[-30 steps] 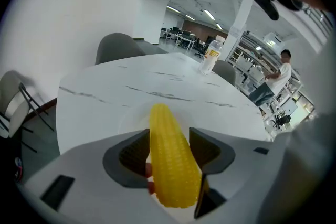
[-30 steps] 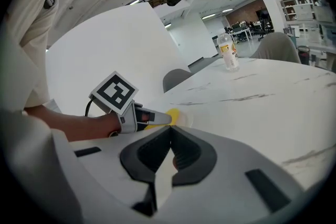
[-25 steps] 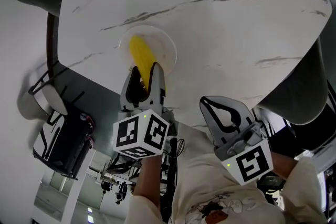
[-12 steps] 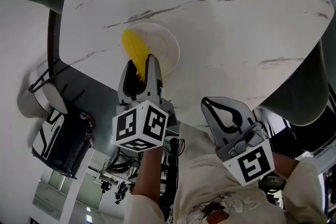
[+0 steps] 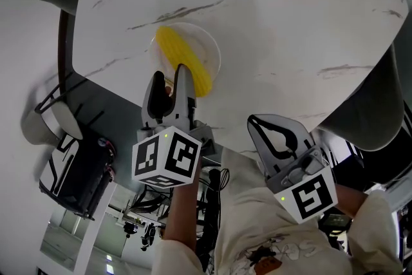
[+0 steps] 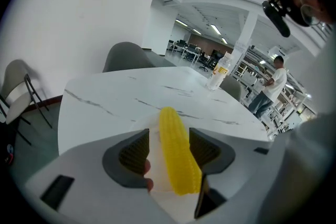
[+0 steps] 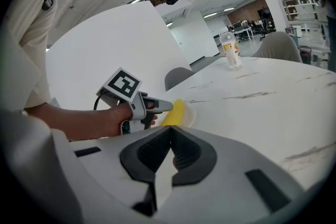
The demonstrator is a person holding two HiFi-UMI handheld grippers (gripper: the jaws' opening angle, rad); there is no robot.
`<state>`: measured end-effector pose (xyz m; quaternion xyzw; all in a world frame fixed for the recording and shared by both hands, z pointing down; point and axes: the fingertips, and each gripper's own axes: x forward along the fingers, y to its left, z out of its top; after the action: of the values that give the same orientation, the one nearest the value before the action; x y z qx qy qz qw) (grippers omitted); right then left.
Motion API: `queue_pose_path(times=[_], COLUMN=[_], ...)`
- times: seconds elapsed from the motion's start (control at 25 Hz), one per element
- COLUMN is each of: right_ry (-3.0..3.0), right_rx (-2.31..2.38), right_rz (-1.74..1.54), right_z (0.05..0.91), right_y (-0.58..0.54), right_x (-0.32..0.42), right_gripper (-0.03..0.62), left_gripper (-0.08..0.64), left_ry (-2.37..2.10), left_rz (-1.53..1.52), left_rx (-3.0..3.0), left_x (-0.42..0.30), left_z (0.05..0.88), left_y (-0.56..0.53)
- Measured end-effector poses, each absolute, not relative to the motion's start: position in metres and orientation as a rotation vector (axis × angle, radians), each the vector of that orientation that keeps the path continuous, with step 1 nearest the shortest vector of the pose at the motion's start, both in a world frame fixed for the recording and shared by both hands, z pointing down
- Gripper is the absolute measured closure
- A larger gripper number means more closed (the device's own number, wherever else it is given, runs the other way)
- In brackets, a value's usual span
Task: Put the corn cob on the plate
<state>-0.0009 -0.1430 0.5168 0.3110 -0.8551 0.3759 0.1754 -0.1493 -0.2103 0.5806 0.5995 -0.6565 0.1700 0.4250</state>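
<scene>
The person's left forearm is reaching forward over the near edge of the marble table (image 5: 290,42), the hand (image 7: 113,119) wrapping the handle of the left gripper (image 5: 168,82) and pointing it at the plate (image 5: 212,51). That gripper's jaws are standing spread, and the corn cob (image 5: 185,60) is lying between them on the plate, running slantwise across the dish. In the left gripper view the cob is sitting nearer the right-hand pad, with a clear gap showing at the other pad; whether it is actually touching that right-hand pad is hard to tell. The right gripper (image 7: 169,136) is hanging back near the person's body, short of the table edge, its jaws pressing together with nothing between them.

The cob's near end is being covered by the left gripper's jaw in the head view and cut off by the gripper body in its own view. The plate is mostly hiding behind the jaws there. A bottle (image 7: 229,51) is standing far across the table, its label too small to read
</scene>
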Motion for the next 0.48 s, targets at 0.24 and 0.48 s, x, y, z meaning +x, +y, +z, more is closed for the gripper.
queue_pose_path(times=[0.24,0.48], right_ry=[-2.454,-2.481], right_rx=[0.893,0.899], right_rz=[1.035,0.978], right_z=[0.514,0.498], right_y=[-0.143,-0.142], right_x=[-0.008,-0.016], right_gripper=[0.588,0.588], left_gripper=[0.311,0.312], left_ry=[-1.633,-1.604], left_rz=[0.376,0.324], left_rx=[1.502,1.484], left_x=[-0.152,-0.151], left_z=[0.564,0.55], left_y=[-0.198,-0.178])
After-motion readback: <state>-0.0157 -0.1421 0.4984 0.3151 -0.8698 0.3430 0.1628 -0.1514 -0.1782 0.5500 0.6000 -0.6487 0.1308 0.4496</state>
